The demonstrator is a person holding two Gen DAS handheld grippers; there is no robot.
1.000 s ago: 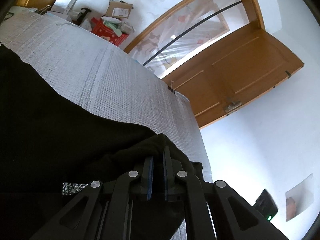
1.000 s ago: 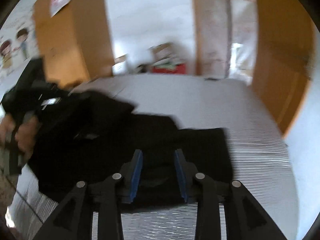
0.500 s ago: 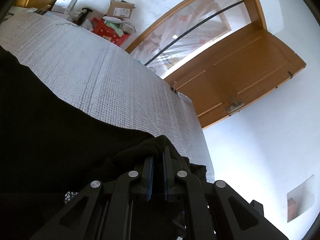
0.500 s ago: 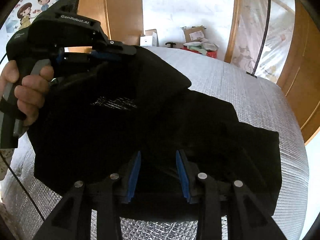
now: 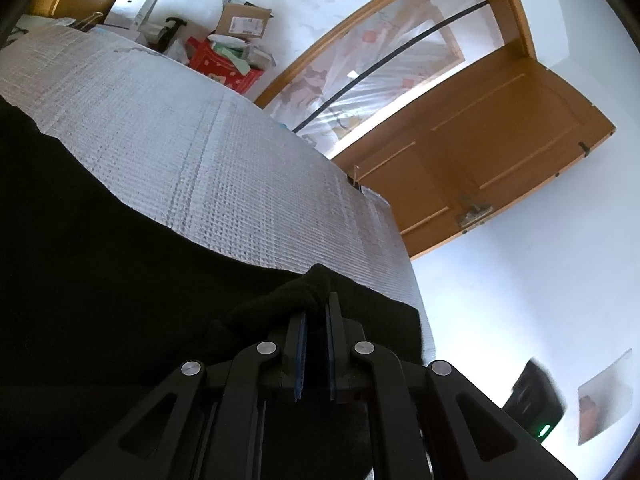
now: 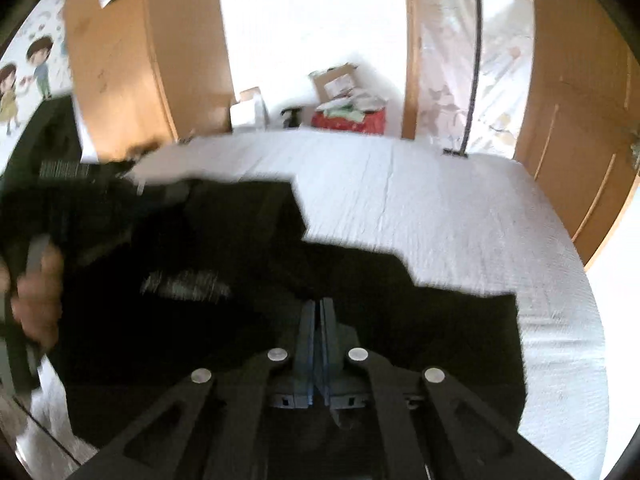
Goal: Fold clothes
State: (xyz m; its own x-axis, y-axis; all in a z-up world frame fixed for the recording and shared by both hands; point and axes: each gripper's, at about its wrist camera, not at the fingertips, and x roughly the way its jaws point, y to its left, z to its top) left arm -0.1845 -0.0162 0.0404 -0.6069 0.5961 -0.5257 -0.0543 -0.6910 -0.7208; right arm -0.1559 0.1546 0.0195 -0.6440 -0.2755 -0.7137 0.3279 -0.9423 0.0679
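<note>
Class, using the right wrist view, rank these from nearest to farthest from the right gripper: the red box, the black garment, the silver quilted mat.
1. black garment, at the right gripper
2. silver quilted mat, beyond it
3. red box, past the mat's far edge

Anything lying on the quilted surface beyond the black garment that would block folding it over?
Nothing visible: the grey quilted surface beyond the black fabric garment shows bare up to its far edge in both wrist views.

Left gripper (image 5: 316, 312) clamped on bunched fold of black fabric garment (image 5: 100, 272), spread over silver quilted mat (image 5: 224, 160); open wooden door (image 5: 492, 144) and cardboard boxes (image 5: 244, 24) beyond.
</note>
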